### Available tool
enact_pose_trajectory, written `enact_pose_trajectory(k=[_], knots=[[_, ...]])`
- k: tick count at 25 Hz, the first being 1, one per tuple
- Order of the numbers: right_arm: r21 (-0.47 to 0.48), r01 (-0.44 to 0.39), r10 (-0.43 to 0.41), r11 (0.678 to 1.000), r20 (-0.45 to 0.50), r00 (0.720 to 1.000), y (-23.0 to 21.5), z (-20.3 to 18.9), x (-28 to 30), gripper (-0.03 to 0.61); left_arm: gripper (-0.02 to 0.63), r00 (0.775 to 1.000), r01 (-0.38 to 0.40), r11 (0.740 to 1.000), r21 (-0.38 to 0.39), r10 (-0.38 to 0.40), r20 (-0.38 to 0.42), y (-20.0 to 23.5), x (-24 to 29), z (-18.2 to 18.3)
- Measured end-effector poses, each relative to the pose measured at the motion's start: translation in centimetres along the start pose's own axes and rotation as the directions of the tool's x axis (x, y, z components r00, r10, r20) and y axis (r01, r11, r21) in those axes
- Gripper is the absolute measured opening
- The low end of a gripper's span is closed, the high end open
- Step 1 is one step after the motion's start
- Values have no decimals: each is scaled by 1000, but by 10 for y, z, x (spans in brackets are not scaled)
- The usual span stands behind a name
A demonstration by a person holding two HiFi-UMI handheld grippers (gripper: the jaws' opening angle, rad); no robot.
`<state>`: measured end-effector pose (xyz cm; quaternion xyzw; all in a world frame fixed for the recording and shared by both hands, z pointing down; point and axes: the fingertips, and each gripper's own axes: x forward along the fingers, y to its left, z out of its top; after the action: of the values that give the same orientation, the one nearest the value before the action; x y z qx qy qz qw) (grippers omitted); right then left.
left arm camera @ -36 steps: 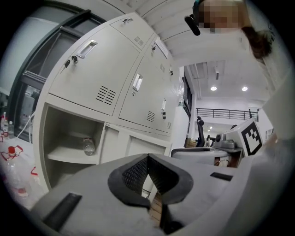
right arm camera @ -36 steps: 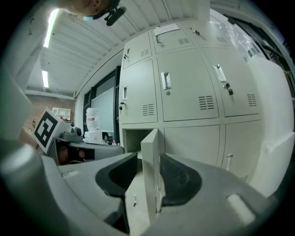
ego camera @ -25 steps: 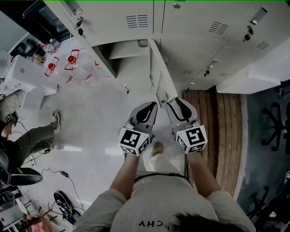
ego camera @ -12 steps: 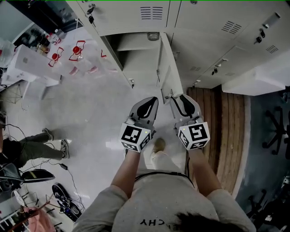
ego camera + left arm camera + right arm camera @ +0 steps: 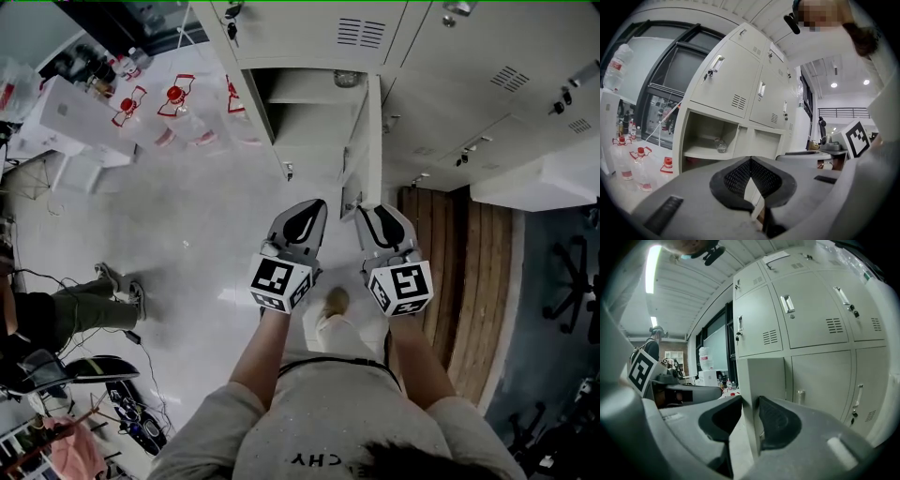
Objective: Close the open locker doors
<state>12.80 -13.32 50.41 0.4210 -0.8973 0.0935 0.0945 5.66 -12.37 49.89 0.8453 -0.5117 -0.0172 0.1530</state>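
My left claw was pressed together, empty. My right claw had just been closing and pinched the free edge of the open locker door at twelve o'clock. I judged it stiff, light sheet metal that would swing easily toward its compartment at eleven o'clock.

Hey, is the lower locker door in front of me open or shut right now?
Open. The locker door juts out edge-on from the lockers, leaving its compartment exposed.
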Motion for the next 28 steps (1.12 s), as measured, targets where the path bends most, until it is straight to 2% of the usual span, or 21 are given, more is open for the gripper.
enact_pose_trajectory(k=[15,28], knots=[[-25,-19,19,1000,-24,1000,62,9,63,130,-3,998,-67,998,-10,67,9,86,-33,26],[-15,35,-35,999,-19,999,93,23,124,120,-3,1000,-25,1000,-2,25,5,157,-28,47]])
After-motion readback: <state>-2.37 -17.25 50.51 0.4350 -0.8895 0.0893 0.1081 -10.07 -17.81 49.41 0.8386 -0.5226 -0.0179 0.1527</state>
